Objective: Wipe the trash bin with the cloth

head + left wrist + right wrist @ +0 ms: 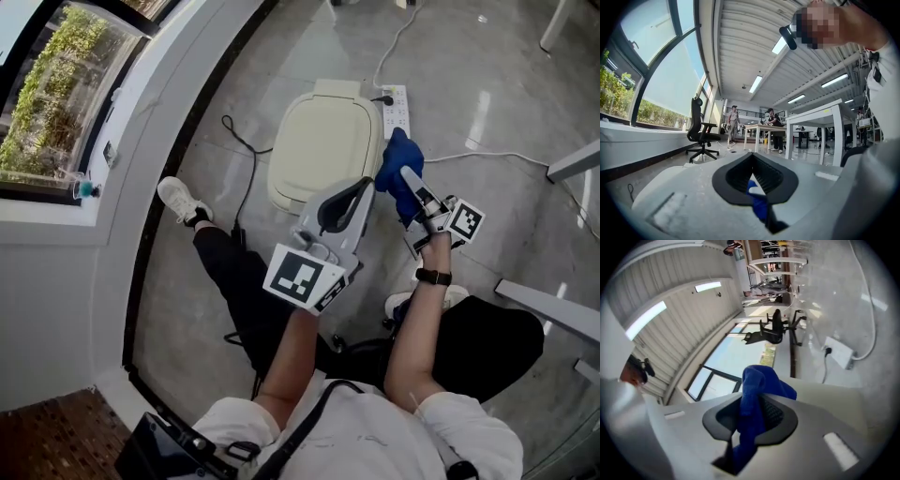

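The cream trash bin stands on the grey floor with its lid down, just ahead of both grippers. A blue cloth is bunched over the bin's right edge. My right gripper is shut on it; in the right gripper view the cloth runs up out of the closed jaws of that gripper. My left gripper points at the cloth from the left, above the bin's near right corner. In the left gripper view a thin strip of the cloth sits pinched in that gripper.
A white power strip with cables lies right behind the bin. A black cable trails on the bin's left. The person's shoe is at the left, a window ledge beyond it. Table legs stand at the right.
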Demonstrator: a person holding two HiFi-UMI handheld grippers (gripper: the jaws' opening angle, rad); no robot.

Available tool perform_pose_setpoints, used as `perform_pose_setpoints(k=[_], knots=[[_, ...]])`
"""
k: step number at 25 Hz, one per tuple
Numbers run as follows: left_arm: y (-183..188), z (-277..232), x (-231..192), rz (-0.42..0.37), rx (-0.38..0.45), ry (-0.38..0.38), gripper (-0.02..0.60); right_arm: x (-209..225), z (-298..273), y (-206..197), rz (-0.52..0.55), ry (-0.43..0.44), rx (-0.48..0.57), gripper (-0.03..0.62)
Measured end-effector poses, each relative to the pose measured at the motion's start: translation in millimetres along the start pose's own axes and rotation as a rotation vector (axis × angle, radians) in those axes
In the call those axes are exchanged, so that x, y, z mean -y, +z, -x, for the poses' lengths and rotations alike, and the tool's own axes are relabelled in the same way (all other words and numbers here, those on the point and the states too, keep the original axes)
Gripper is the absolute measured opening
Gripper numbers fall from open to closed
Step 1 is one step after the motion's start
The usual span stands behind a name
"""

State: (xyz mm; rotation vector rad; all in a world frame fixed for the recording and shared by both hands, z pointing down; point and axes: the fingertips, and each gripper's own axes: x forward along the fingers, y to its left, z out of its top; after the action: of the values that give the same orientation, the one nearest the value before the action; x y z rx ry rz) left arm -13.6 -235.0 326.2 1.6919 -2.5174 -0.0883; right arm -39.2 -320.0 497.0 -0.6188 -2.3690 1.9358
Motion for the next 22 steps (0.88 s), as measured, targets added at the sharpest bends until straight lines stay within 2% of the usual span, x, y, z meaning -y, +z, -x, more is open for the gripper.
perform_pose_setpoints(k=[2, 3, 5, 8, 9, 11, 14, 16, 18, 20, 22], knots=[[1, 2, 0, 0.006, 0.002, 0.002, 0.000, -41, -11, -5, -0.001, 0.138, -0.056, 0.063], [1, 4, -1, 0.009, 0.003, 0.004, 0.000, -48, -17, -13, 0.007, 0.166, -0.100, 0.063], [2, 5, -5, 0.010, 0.005, 0.008, 0.000, -37, -28, -25, 0.015, 0.145, -0.141, 0.063], [1, 7, -8, 0.007, -0.002, 0.007, 0.000, 2, -31, -25, -0.097, 0.117, -0.048, 0.067], [-1, 8, -9, 0.009, -0.007, 0.008, 0.000, 22, -28, -26, -0.115, 0.080, -0.026, 0.067], [-4, 9, -14, 0.021, -0.015, 0.014, 0.000, 78, -19, -37, -0.126, -0.070, -0.019, 0.067], [-6, 2, -14, 0.035, -0.014, 0.009, 0.000, 167, -5, -58, -0.317, -0.244, 0.035, 0.069], [-8, -3, -11, 0.035, -0.015, 0.004, 0.000, 225, 9, -70, -0.369, -0.383, 0.026, 0.067], [-11, -5, -10, 0.041, -0.023, 0.002, 0.000, 276, 27, -88, -0.304, -0.574, -0.045, 0.067], [-12, -6, -9, 0.039, -0.033, -0.005, 0.000, 307, 41, -105, -0.182, -0.735, -0.143, 0.067], [-15, -8, -7, 0.029, -0.045, -0.017, 0.000, 320, 45, -113, -0.084, -0.816, -0.243, 0.063]])
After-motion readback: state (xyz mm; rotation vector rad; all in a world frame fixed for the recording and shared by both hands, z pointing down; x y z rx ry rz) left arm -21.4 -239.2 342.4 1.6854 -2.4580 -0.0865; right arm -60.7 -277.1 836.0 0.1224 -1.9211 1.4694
